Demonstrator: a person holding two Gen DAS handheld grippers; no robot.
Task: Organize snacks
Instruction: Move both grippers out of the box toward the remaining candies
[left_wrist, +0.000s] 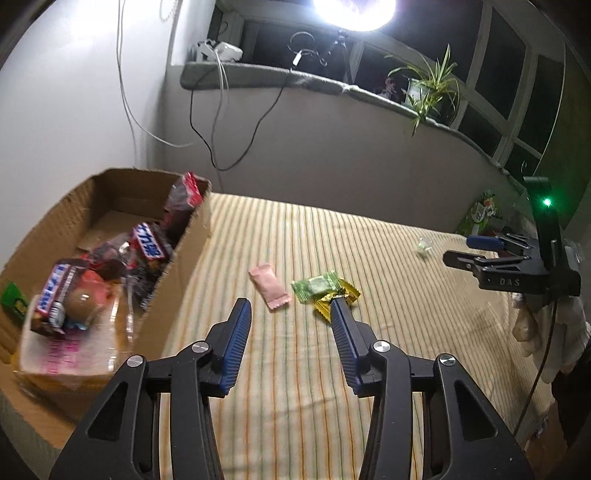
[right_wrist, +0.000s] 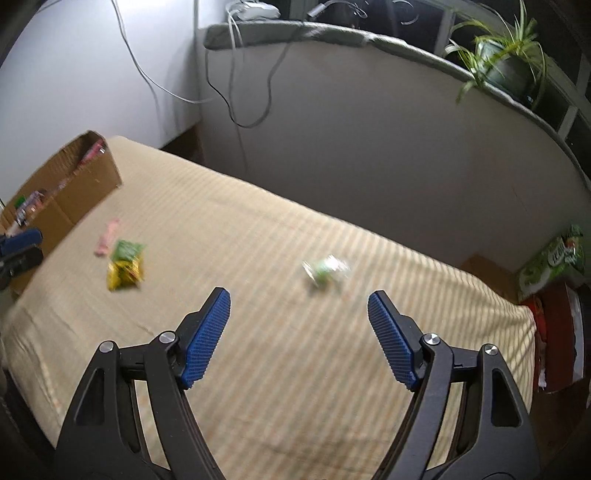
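A cardboard box with several snack bars and packets stands at the table's left; it also shows in the right wrist view. On the striped cloth lie a pink packet, a green packet and a yellow packet. My left gripper is open and empty, just short of these packets. A small clear-green wrapped candy lies mid-table, blurred. My right gripper is open and empty just in front of that candy. The pink, green and yellow packets lie at its left.
The striped cloth covers the table. A green snack bag and a red box stand at the far right edge. Cables hang down the wall behind. A potted plant stands on the window ledge.
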